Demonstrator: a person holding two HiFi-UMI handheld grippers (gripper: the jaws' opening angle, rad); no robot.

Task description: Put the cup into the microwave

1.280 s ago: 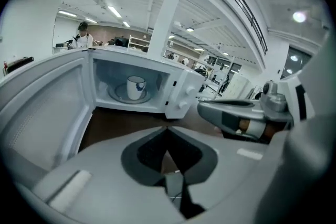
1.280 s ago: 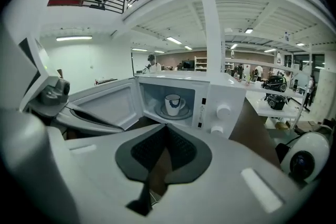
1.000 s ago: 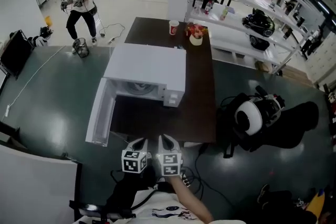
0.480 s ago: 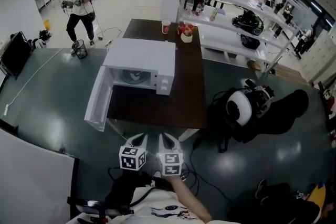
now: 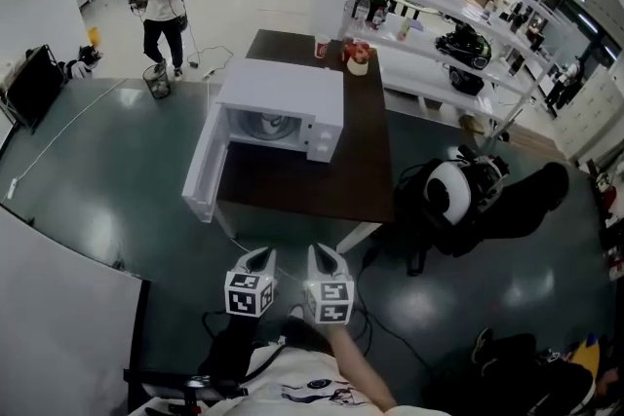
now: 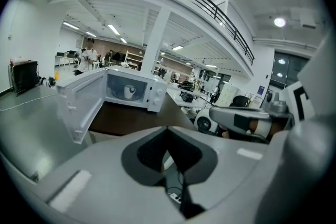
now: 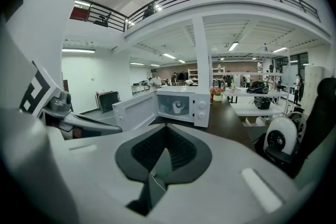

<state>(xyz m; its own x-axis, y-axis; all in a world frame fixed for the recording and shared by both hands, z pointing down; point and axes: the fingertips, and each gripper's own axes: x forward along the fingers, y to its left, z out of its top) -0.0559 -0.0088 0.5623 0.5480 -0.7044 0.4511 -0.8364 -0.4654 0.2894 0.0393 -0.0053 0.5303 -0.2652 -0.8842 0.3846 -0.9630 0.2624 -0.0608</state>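
The white microwave (image 5: 283,107) stands on a dark table (image 5: 331,180) with its door (image 5: 203,175) swung open to the left. A white cup (image 6: 128,93) sits inside it on the turntable, and the right gripper view shows that cup (image 7: 178,107) too. My left gripper (image 5: 261,255) and right gripper (image 5: 320,253) hang side by side over the floor, short of the table's near edge. Both point toward the microwave. The left gripper (image 6: 168,128) has its jaws together with nothing held. The right gripper (image 7: 167,127) is likewise shut and empty.
A red cup (image 5: 322,47) and a flower pot (image 5: 358,61) stand at the table's far end. A black chair with a white helmet-like device (image 5: 450,193) sits right of the table. Cables (image 5: 390,336) lie on the floor. A person (image 5: 161,0) stands far left; shelving (image 5: 439,5) lines the back right.
Both grippers have drawn back from the table's near edge together and risen a little. A strip of floor now lies between them and the table. Both stay shut.
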